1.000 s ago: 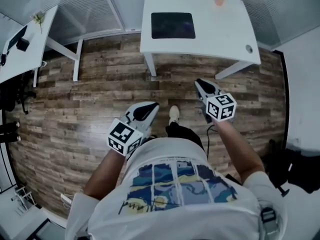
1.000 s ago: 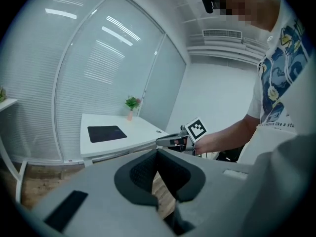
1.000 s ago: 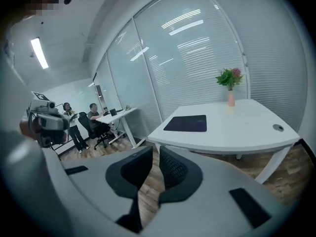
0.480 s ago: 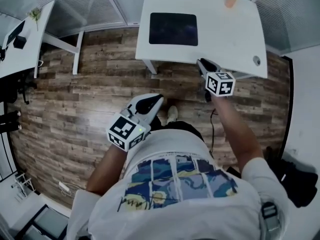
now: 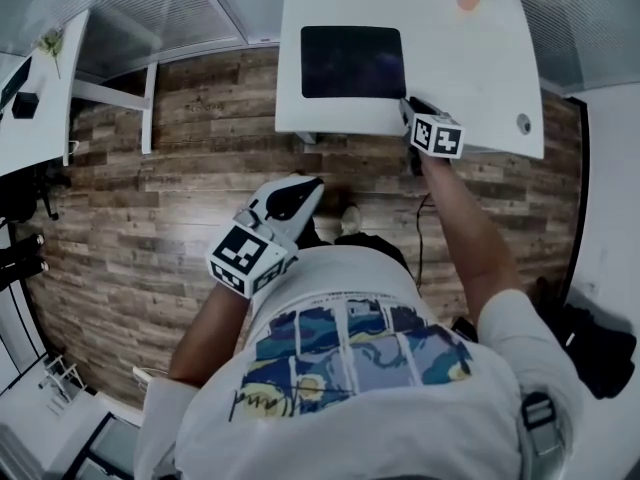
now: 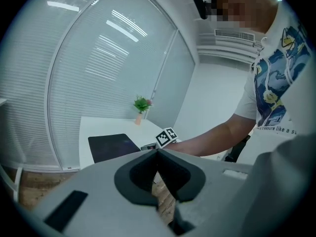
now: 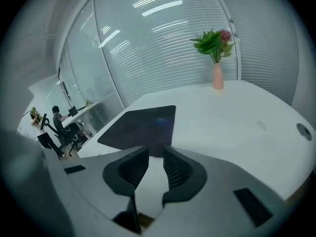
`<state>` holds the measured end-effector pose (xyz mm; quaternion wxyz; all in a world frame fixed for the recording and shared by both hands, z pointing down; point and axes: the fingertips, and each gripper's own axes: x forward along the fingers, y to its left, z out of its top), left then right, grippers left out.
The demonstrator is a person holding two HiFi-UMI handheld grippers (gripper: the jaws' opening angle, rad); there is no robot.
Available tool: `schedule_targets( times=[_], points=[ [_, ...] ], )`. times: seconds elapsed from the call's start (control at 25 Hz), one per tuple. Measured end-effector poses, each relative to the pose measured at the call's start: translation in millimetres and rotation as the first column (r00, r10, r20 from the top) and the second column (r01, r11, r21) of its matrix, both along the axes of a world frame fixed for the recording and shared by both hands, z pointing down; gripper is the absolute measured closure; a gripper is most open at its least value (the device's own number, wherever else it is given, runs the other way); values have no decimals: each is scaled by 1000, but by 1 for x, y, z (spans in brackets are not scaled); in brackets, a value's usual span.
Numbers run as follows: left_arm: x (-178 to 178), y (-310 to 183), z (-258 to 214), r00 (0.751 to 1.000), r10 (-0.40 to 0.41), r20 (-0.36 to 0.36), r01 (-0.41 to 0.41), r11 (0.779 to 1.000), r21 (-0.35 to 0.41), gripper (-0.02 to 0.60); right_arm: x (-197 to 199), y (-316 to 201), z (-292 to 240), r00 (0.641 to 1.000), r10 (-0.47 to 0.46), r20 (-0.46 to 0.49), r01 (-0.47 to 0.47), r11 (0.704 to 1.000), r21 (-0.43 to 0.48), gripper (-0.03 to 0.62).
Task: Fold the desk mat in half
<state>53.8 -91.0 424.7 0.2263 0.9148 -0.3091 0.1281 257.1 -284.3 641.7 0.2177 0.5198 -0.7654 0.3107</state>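
Just ahead of the right gripper point(image 7: 151, 164), jaws opening and empty, the desk mat point(image 7: 143, 125) lies flat on the tabletop point(image 7: 237, 122): the approach appears in hand, its near edge likely needs pinching next, while the left gripper point(image 6: 158, 154), jaws closed on nothing, hangs well behind.

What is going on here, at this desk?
A person with a gripper in each hand stands at a white desk. The dark desk mat lies flat, not yet folded. The right gripper is at the desk's near edge near the mat, jaws opening, nothing between them. The left gripper hangs back over the floor, jaws shut.
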Motion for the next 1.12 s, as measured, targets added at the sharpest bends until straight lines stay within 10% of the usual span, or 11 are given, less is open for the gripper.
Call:
schedule_targets(
  times=[0.52, 1.12],
  points=[
    [-40, -47, 11, 1000, 17, -4, -18, 999, -34, 580, -5, -36, 31, 973, 123, -198, -139, 988, -69, 423],
    [-58, -74, 13, 998, 59, -25, -60, 997, -43, 580, -11, -35, 28, 964, 213, -157, -224, 973, -56, 503]
  ],
)
